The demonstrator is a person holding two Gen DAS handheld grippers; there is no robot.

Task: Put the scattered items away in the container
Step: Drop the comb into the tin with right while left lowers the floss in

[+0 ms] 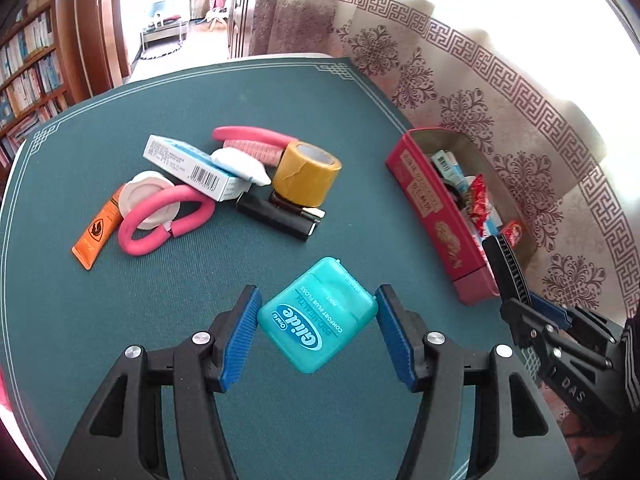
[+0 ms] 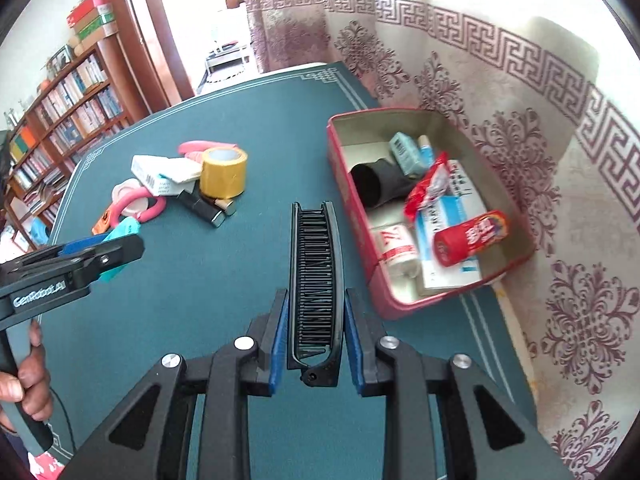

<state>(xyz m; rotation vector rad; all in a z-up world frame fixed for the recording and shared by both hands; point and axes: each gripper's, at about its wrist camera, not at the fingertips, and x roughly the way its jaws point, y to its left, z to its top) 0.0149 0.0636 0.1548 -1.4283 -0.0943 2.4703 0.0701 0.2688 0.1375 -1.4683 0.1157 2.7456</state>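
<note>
- Now L gripper (image 1: 316, 322) clamps floss (image 1: 318, 316), left of tin (image 2: 348, 168).
- R gripper (image 2: 316, 334) clamps comb (image 2: 316, 276) beside tin's near-left wall.
- Best: carry comb over rim, lay flat, then release.

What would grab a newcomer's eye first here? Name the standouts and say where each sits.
The teal floss box stands out, clamped in the left gripper above the green table mat. Next, the black folding comb held in the right gripper, pointing forward beside the red tin, which sits at the mat's right edge, already half full. A jumbled pile around a yellow tape roll waits further back.
</note>
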